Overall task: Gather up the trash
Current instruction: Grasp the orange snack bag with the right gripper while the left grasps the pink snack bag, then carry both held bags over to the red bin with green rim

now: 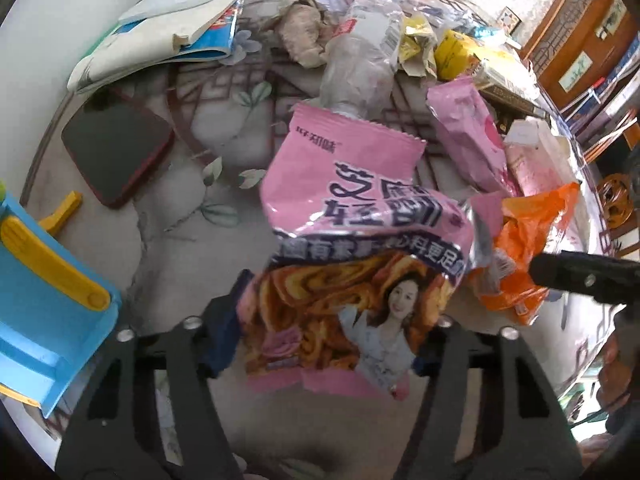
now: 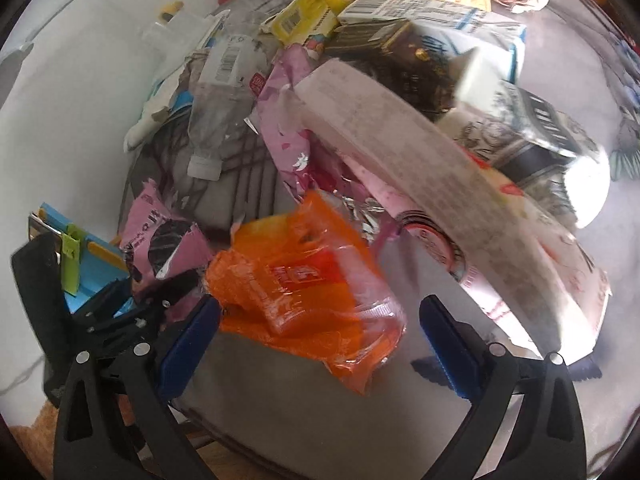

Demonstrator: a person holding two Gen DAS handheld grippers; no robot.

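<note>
Nearest our left wrist lens: the left gripper (image 1: 326, 344), black arms with blue pads, its jaws pressed against both side edges of a pink snack bag (image 1: 352, 240). The bag stands crumpled between them, printed with swirled pastry and a portrait, its serrated top pointing away from us.

Nearest our right wrist lens: the right gripper (image 2: 320, 336), jaws spread wide. An orange wrapper (image 2: 308, 284) lies between them on the table; the left pad sits just beside it, the right pad is clear of it. We cannot tell whether the left pad touches.

We list the rest, largest first:

- Table (image 1: 168, 240), glass-topped over a floral cloth, carrying everything below.
- Long white carton (image 2: 420, 160), pink print on its side, tilted over the heap behind the orange wrapper.
- Stack of books and papers (image 1: 168, 36), far left.
- Blue plastic rack (image 1: 44, 312) with yellow bar, left edge.
- Crushed clear bottle (image 1: 360, 56), white cap toward the pink bag.
- Second pink wrapper (image 1: 468, 136), right of the bottle.
- Dark phone (image 1: 116, 148) with a red rim, lying flat.
- Yellow packets (image 1: 452, 52) and crumpled brown paper (image 1: 304, 28), far side.
</note>
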